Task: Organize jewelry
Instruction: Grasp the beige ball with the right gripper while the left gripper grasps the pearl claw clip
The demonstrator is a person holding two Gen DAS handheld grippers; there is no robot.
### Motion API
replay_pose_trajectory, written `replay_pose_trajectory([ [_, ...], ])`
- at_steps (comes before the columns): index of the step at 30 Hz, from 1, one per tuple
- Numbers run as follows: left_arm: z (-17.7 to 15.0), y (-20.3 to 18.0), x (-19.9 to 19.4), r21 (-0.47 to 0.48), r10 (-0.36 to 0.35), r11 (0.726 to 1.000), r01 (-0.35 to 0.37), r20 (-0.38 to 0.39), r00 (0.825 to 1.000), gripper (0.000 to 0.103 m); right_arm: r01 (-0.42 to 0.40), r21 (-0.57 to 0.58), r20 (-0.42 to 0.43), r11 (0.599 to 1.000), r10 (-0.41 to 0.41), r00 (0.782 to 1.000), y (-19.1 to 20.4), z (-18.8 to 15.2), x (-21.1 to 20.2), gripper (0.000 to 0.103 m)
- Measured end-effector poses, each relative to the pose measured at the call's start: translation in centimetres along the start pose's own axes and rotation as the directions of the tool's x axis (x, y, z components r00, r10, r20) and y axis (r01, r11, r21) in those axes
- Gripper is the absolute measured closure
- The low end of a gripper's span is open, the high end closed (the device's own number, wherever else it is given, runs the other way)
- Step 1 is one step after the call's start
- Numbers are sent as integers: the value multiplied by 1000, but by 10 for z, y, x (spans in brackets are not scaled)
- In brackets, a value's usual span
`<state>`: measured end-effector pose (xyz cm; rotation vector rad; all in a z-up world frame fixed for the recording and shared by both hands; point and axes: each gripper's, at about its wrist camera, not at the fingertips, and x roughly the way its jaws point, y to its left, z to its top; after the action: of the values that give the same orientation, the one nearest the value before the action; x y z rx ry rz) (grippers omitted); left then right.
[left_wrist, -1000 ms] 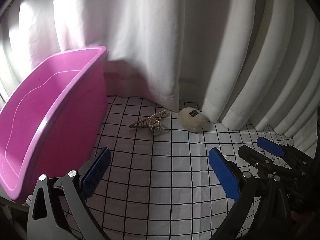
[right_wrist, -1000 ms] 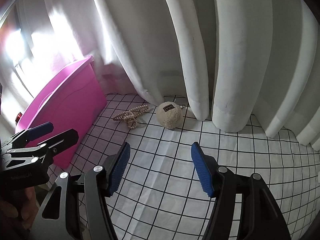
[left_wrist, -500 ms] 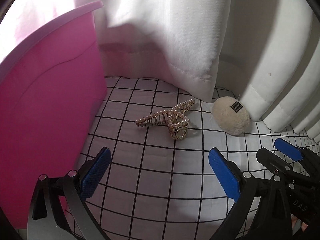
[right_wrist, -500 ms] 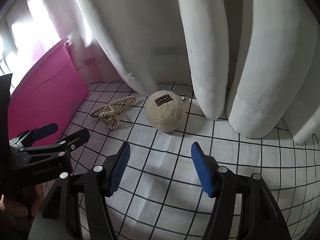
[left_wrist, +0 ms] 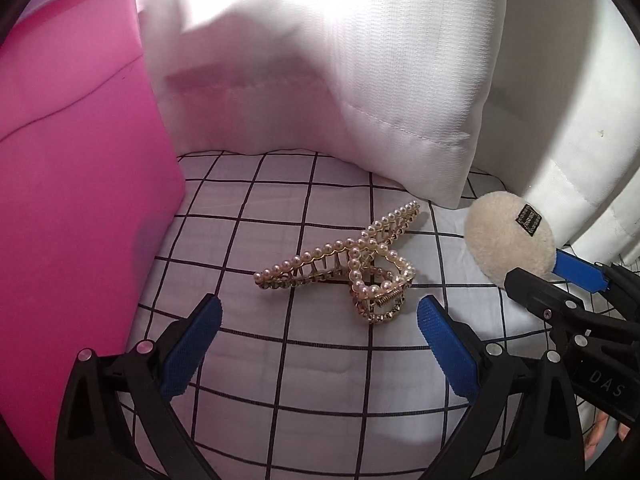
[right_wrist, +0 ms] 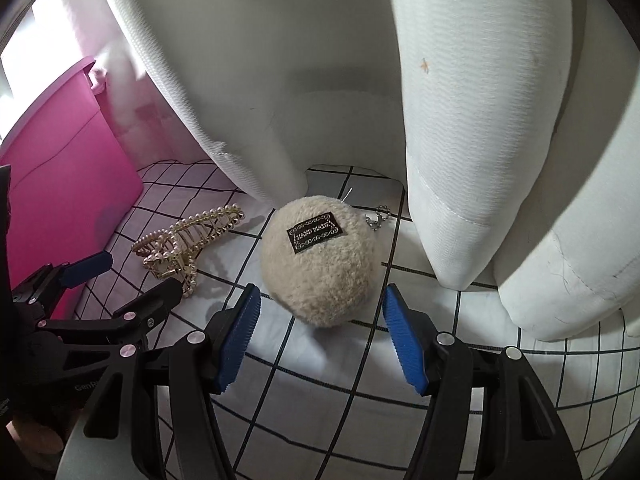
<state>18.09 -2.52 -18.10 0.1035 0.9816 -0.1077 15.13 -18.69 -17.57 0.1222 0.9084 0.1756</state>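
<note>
Both grippers have closed in: left gripper (left_wrist: 318,318) jaws wide before pearl clip (left_wrist: 344,266), right gripper (right_wrist: 320,312) wide at plush ball (right_wrist: 320,260). You're set to grasp, w/ pink bin (left_wrist: 80,200) adjacent.

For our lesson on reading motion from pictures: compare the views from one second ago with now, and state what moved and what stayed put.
Both grippers moved forward: the left gripper toward the pearl hair claw, the right gripper toward the fluffy pompom. Both are open and hold nothing. The claw, pompom and pink bin lie where they were on the checked cloth.
</note>
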Motion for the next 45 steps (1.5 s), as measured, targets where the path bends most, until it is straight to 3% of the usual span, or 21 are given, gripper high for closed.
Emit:
replay_pose_trajectory([
  [19,21,11,34,-33,-11,999,11,-4,1000,6,-12,-15,-14,1000,11,1000,1,21,33,40],
  [30,37,6,40,-47,14,999,-13,13,1000,7,22,-33,49,999,-20,999,4,21,45,40],
  [33,35,-1,34,-34,5,999,-4,24,1000,14,27,-42,47,999,-26,999,6,20,43,44],
  [35,31,-13,30,-14,-7,1000,8,38,999,28,24,-45,50,999,-22,999,9,17,42,47],
  [42,21,-18,20,-6,-23,1000,23,38,999,29,-5,-16,61,1000,6,998,7,3,30,51],
  [43,20,-19,18,-2,-31,1000,31,38,999,34,-7,-14,61,1000,8,998,8,0,28,51],
  [45,25,-15,17,5,-29,1000,29,33,999,34,-14,-10,61,1000,14,998,9,-6,23,51],
])
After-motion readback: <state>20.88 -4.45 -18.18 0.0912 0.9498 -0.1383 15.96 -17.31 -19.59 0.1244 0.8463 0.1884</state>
